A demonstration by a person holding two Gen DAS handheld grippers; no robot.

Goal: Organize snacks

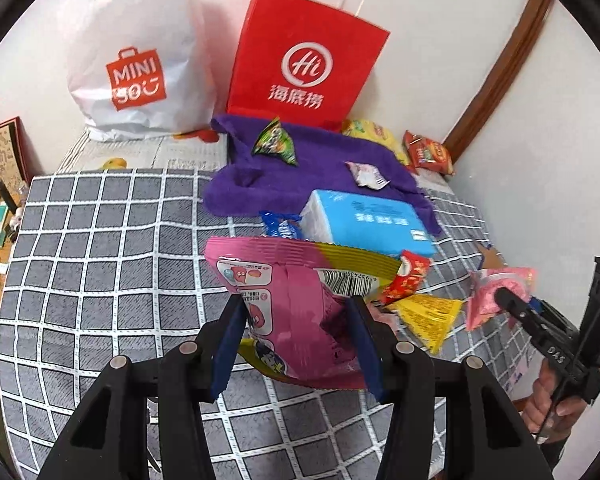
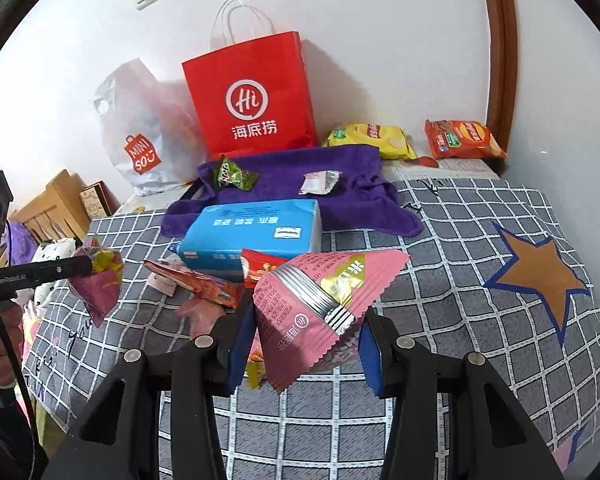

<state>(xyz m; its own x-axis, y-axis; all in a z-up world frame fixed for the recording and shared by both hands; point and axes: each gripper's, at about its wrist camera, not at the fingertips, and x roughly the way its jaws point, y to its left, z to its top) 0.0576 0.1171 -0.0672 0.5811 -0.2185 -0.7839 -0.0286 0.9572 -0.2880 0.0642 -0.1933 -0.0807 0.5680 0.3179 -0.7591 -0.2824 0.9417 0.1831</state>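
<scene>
My left gripper (image 1: 296, 308) is shut on a pink-and-yellow snack bag (image 1: 284, 276), held up over the checked cloth. In the right wrist view that left gripper (image 2: 86, 266) shows at the left edge with the same bag (image 2: 100, 288) hanging from it. My right gripper (image 2: 308, 320) is shut on a pink snack packet (image 2: 300, 300) with a silver seam, lifted off the surface. In the left wrist view the right gripper (image 1: 504, 298) appears at the far right, gripping that pink packet (image 1: 488, 300). A red paper bag (image 1: 300, 64) and a white plastic bag (image 1: 136, 64) stand against the back wall.
A purple towel (image 1: 308, 168) carries a green snack (image 1: 276, 144) and a small white packet (image 1: 364, 174). A blue tissue pack (image 1: 364, 220) lies in front. Red (image 1: 408, 276) and yellow (image 1: 428, 316) packets lie nearby. Yellow (image 2: 372, 138) and orange (image 2: 460, 140) chip bags sit back right.
</scene>
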